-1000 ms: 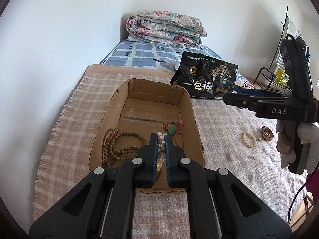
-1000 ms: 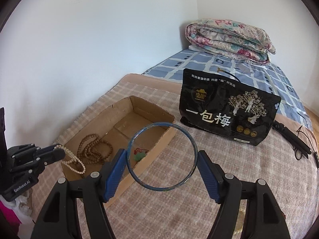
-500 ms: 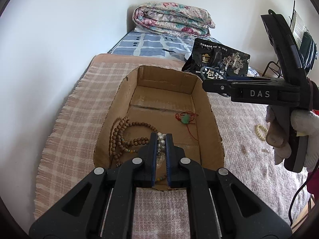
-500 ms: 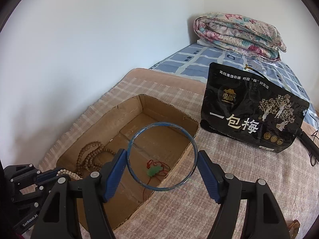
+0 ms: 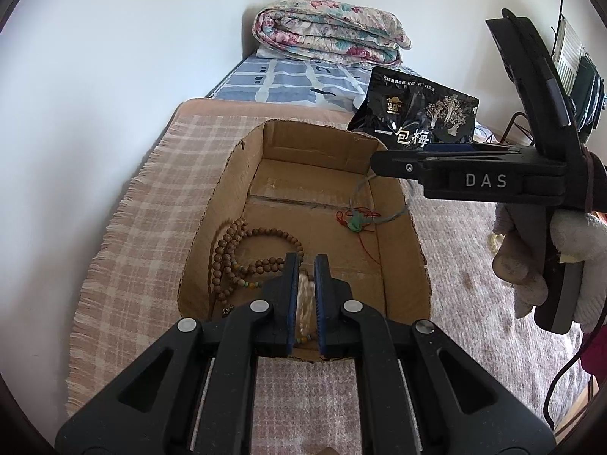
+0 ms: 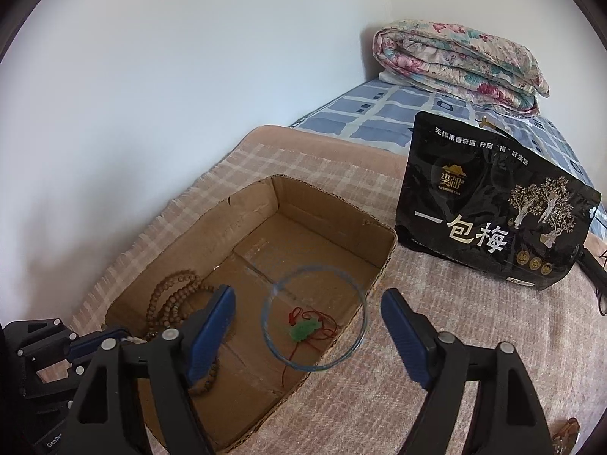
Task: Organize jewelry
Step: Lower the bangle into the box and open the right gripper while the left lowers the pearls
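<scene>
The right gripper [image 6: 307, 326] now stands wide open: half a second ago its blue pads touched the blue bangle [image 6: 314, 316], and now the blurred ring sits free between them, over the right rim of the cardboard box [image 6: 334, 204], above the green pendant on red cord [image 6: 303, 330]. The left gripper [image 5: 305, 284] has sunk lower into the box's near end, its jaws still nearly closed on the pale bead bracelet [image 5: 305, 295]. Beside it on the box floor lies the brown bead strand [image 5: 235, 250]. The black snack bag [image 6: 493, 208] stands behind the box on the plaid blanket [image 5: 144, 204].
</scene>
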{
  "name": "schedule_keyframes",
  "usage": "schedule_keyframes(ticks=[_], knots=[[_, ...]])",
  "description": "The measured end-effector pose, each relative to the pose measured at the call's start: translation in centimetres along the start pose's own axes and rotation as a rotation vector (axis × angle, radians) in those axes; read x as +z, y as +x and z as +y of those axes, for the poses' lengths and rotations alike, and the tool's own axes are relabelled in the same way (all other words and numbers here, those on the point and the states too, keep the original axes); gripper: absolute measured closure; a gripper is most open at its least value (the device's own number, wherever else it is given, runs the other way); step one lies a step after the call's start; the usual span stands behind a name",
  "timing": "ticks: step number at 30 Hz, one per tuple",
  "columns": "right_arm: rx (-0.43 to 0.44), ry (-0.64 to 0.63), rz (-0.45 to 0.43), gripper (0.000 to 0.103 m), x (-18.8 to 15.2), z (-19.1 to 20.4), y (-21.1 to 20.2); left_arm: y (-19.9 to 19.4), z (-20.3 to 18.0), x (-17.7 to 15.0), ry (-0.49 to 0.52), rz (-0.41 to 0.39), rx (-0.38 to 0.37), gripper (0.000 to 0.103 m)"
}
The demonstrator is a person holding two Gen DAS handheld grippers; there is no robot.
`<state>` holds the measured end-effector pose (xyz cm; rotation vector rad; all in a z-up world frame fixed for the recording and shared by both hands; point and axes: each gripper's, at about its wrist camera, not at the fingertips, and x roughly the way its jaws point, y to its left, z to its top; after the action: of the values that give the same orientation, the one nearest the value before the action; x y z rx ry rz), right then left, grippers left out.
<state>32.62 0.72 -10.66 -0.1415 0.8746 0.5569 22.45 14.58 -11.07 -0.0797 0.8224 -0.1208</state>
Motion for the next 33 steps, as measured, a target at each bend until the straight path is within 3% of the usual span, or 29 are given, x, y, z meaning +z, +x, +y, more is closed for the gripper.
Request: schedule_keyframes(ticks=[1, 3, 4, 21, 33], knots=[[0.000, -0.002, -0.008, 0.015, 0.0, 0.1, -0.2, 0.0, 0.0, 0.0, 0.002, 0.003, 0.002, 0.085], [-0.001, -0.005, -0.014, 0.015, 0.1, 0.2, -0.6, -0.4, -0.1, -0.1, 0.006, -0.013, 0.011, 0.054], [-0.002, -0.006, -0.016, 0.015, 0.1, 0.2, -0.8, -0.7, -0.1, -0.2, 0.009, -0.025, 0.014, 0.052], [-0.095, 0.006, -0.057, 0.011, -2.7, -3.4, -7.1, -3.1, -4.4, -0.1, 0.035, -0.052, -0.023, 0.052], [-0.184, 0.089, -0.095, 0.007, -7.0, -11.0, -14.1, -3.0, -10.0, -0.5, 0.072, -0.034, -0.087, 0.052]])
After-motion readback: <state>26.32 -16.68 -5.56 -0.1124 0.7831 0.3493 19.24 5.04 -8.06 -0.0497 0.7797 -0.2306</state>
